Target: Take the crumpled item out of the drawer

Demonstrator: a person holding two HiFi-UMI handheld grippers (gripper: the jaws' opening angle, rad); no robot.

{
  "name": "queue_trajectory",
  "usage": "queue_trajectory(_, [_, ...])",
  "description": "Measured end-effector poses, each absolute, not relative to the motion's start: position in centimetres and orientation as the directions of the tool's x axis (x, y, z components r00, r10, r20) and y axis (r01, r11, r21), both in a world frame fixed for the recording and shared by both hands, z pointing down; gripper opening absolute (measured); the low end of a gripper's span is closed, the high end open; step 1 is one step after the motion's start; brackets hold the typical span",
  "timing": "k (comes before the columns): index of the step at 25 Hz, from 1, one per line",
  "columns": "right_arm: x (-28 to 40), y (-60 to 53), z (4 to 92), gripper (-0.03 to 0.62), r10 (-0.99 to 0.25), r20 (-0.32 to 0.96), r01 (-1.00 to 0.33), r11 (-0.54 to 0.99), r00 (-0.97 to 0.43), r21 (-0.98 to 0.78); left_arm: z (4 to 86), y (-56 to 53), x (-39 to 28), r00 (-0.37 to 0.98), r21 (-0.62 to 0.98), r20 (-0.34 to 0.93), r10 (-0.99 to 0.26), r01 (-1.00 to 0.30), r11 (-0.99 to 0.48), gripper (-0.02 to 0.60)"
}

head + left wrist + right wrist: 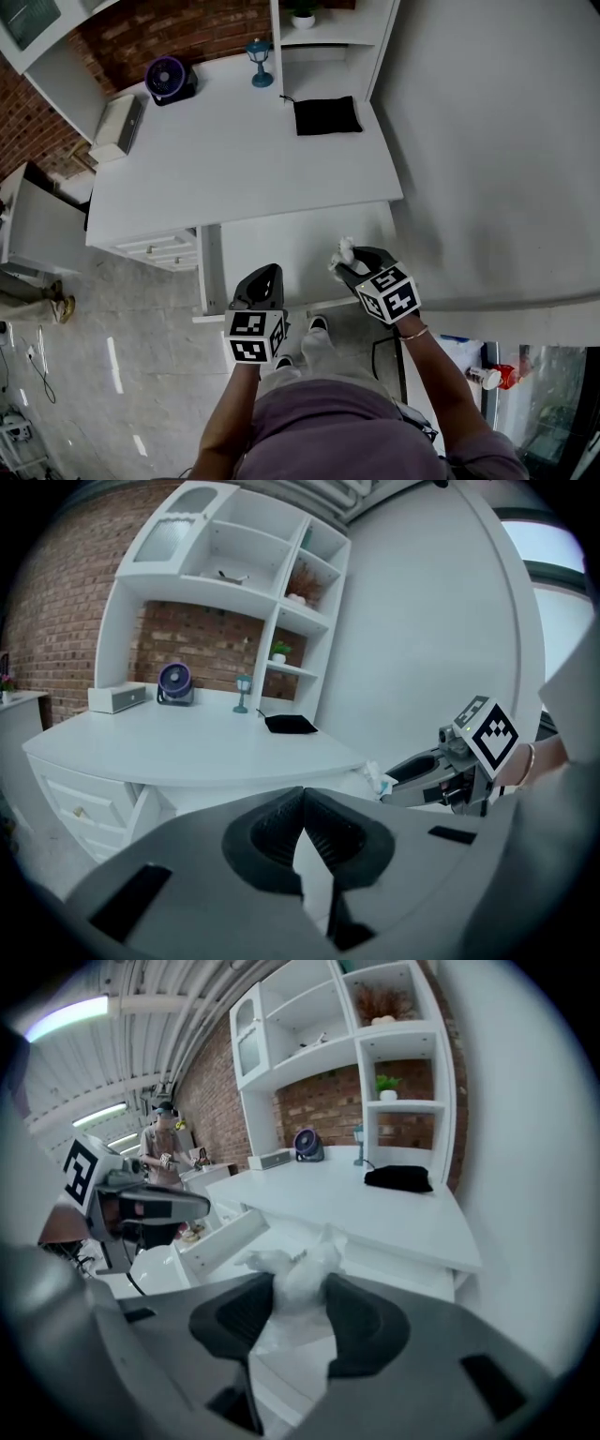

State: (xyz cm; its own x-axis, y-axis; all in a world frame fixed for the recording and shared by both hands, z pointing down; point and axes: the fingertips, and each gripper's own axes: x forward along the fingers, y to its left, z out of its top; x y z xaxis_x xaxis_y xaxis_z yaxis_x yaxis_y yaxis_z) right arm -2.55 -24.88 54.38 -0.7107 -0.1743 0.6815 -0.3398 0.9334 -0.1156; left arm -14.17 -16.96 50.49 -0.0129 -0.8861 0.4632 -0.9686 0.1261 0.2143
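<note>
A crumpled white item (344, 250) sits between the pads of my right gripper (352, 263), which is shut on it and holds it above the open white drawer (281, 246) under the desk front. The right gripper view has the same wad (300, 1274) bulging out above the gripper's (298, 1309) dark pads, with the drawer (221, 1237) below and to the left. My left gripper (267, 276) hovers over the drawer's left part, its pads touching with nothing between them. From the left gripper (302, 808) view, the right gripper (398, 782) and the wad (379, 780) appear off to the right.
On the white desk (234, 159) are a black cloth (326, 115), a purple fan (169, 78), a white box (117, 127) and a small blue lamp (260, 64). A shelf unit (333, 28) stands at the back, a white wall (487, 141) on the right. More drawers (155, 248) lie at the left.
</note>
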Motion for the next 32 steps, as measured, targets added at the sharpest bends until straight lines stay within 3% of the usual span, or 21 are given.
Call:
queue_trajectory(15, [0.0,-23.2,49.0,0.186,-0.308,0.53,-0.48,0.849,-0.79,-0.221,49.5,-17.8,-11.4,0.06,0.203,0.438,-0.897,-0.979,0.034,0.001])
queue_trajectory(32, [1.9,-22.5,44.5,0.187,-0.425,0.373,-0.532,0.807,-0.825,-0.255,48.4,-17.4,-10.2,0.087,0.193,0.415,-0.906,-0.981,-0.005,0.0])
